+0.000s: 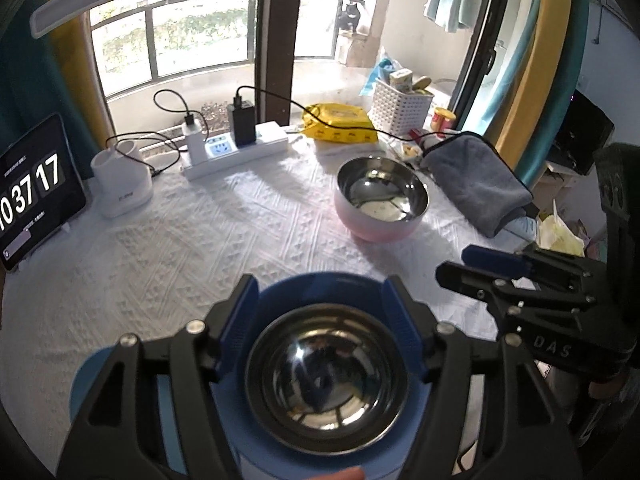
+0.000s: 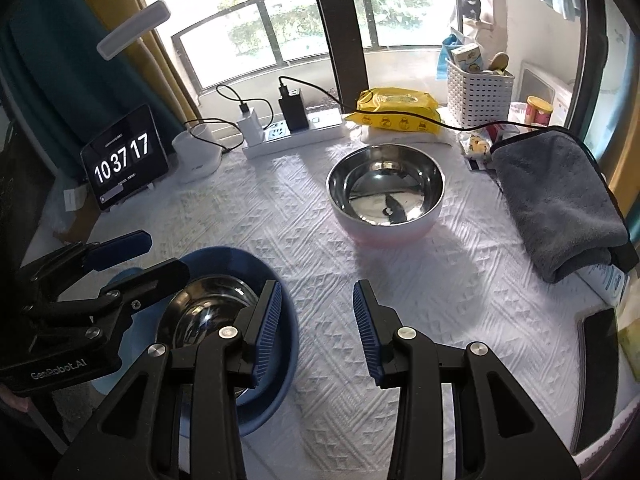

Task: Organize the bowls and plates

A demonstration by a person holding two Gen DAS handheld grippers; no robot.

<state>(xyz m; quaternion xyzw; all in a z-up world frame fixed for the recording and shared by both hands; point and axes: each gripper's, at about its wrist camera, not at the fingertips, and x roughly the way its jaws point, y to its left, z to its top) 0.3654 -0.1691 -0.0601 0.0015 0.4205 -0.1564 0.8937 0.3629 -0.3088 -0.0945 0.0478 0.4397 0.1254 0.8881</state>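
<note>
While my left gripper [image 1: 320, 300] hovers spread over the blue bowl [image 1: 320, 368], my right gripper [image 2: 316, 304], also spread and empty, should approach the pink bowl [image 2: 386, 200] rim squarely.

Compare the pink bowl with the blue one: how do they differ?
The pink bowl stands alone mid-table, far from both tools; the blue bowl sits near, between the left tool's open fingers. The blue bowl rests on a light blue plate; the pink one rests on cloth. Both have steel interiors.
</note>
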